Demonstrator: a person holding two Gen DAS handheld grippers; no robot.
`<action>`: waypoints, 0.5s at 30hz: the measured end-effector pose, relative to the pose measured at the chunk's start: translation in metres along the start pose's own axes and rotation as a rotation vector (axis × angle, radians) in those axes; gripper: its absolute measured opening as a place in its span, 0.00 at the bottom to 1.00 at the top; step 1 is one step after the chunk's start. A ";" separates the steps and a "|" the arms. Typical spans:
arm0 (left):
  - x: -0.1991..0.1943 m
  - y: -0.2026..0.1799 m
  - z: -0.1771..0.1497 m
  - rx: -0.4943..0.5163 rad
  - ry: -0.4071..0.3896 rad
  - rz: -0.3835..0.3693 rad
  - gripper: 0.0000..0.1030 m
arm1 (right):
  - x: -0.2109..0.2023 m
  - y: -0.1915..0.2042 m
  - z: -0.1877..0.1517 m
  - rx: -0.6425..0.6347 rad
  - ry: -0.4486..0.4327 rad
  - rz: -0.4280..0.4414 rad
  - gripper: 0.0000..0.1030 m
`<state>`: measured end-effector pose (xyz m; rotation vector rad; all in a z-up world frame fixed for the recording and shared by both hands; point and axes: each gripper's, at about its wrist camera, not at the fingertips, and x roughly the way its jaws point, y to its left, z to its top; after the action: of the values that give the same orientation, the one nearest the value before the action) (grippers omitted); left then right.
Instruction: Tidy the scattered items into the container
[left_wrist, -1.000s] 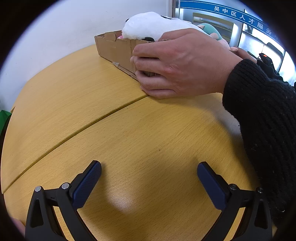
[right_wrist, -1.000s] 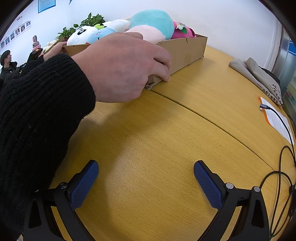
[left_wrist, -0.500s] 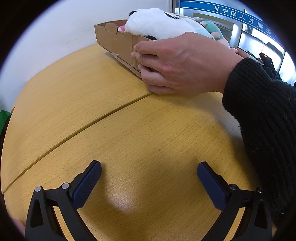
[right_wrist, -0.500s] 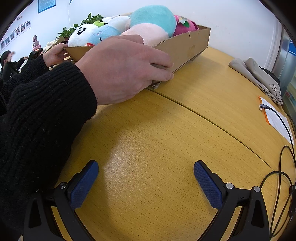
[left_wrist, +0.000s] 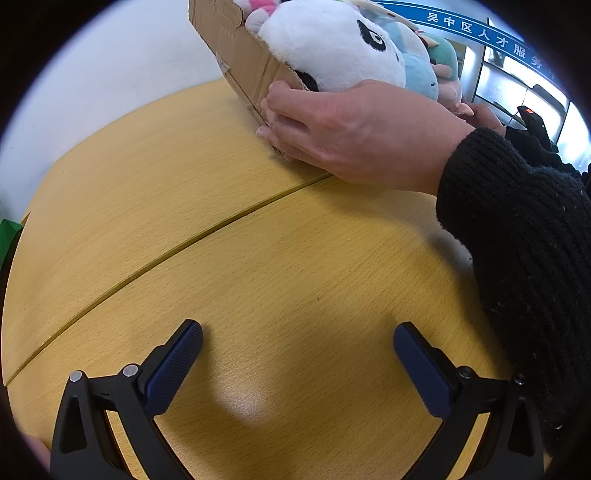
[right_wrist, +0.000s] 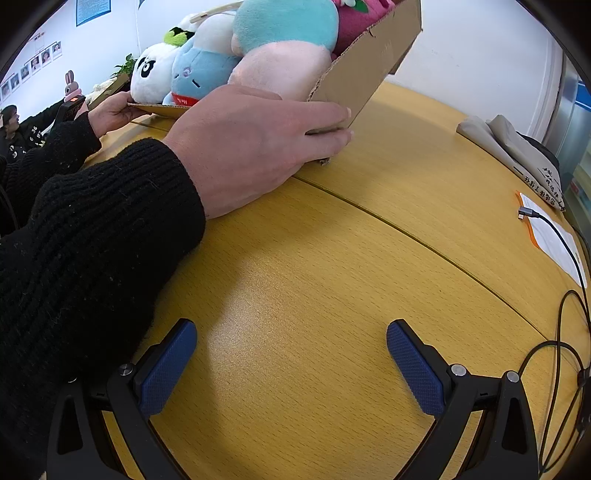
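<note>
A cardboard box (left_wrist: 240, 48) full of plush toys is tilted up towards me, held by two bare hands (left_wrist: 354, 129). A white panda plush (left_wrist: 332, 48) lies at its near end. In the right wrist view the box (right_wrist: 369, 62) holds the panda (right_wrist: 151, 79), a blue plush (right_wrist: 199, 72), a teal and pink plush (right_wrist: 284, 40) and a magenta one (right_wrist: 356, 26). My left gripper (left_wrist: 297, 354) is open and empty over the wooden table (left_wrist: 147, 192). My right gripper (right_wrist: 291, 354) is open and empty too.
Black sleeved arms (left_wrist: 528, 258) reach across the table from the side. A folded grey cloth (right_wrist: 513, 147), a paper sheet (right_wrist: 554, 236) and black cables (right_wrist: 565, 332) lie at the right. A person sits in the far left background (right_wrist: 11, 122).
The hands have lifted and tipped the box up towards me, so the plush toys inside show more. Both grippers have stayed still and open.
</note>
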<state>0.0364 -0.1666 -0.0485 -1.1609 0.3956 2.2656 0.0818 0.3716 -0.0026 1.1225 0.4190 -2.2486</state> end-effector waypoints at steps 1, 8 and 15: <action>0.000 0.000 0.000 0.000 0.000 0.000 1.00 | 0.000 0.000 0.000 0.000 0.000 0.000 1.00; 0.000 0.000 0.000 0.000 0.000 0.000 1.00 | 0.000 -0.001 0.000 0.000 0.000 0.000 1.00; 0.000 0.000 0.000 0.000 0.000 0.001 1.00 | 0.000 -0.002 0.000 -0.001 0.000 0.001 1.00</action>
<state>0.0364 -0.1662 -0.0484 -1.1610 0.3957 2.2664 0.0807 0.3732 -0.0025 1.1218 0.4200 -2.2472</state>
